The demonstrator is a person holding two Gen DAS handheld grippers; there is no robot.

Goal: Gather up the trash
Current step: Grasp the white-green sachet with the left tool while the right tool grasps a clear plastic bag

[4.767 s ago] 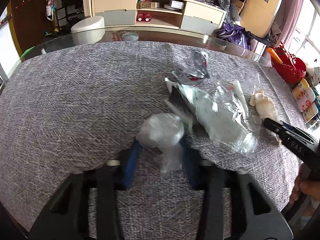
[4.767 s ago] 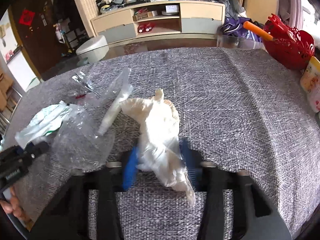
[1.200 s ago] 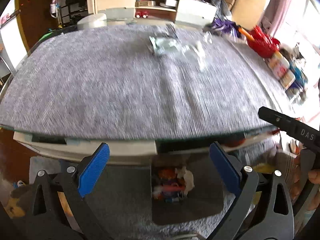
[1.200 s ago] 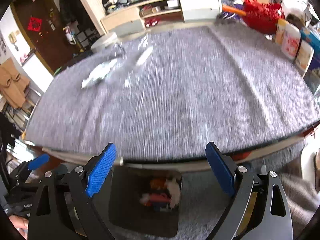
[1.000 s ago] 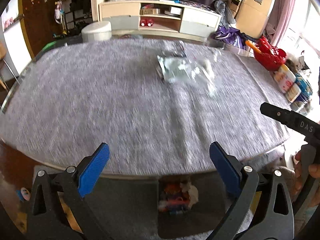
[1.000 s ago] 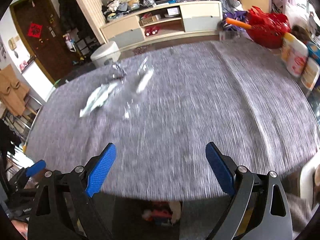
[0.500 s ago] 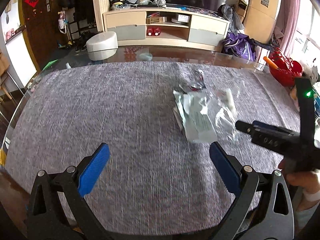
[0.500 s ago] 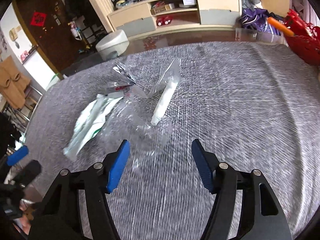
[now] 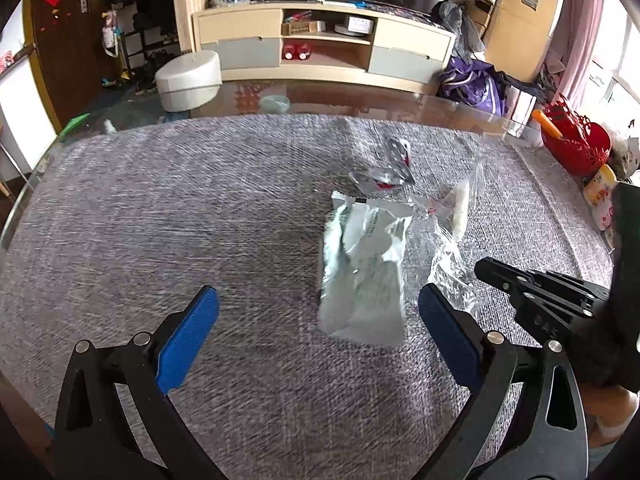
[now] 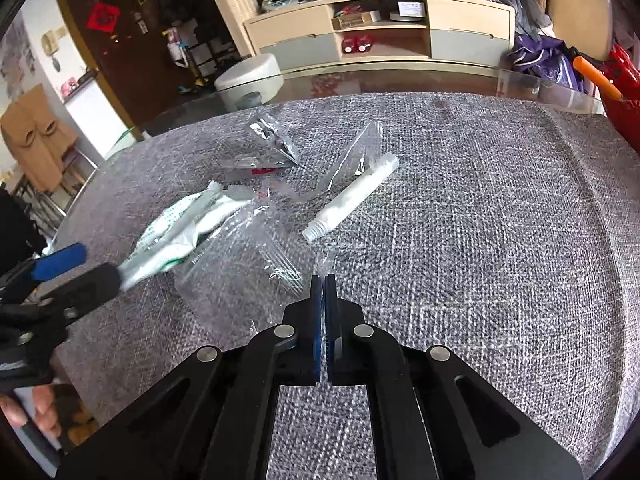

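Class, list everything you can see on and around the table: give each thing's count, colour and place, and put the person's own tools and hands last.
Clear plastic bag: one, see-through, near table edge, its edge pinched by the right gripper.
White and green packet: one, left of the bag.
White tube: one, mid-table, inside a clear sleeve.
Silver wrapper: one, silver with red, farthest back.
Tablecloth: one, grey woven, covering the table.
Red basket: one, right table edge.
Cabinet: one, cream and grey, back wall.
White stool: one, beyond the table.
Left gripper: blue pads, open, over the packet.
Right gripper: blue pads, shut on the bag.
Hand: one, lower left.
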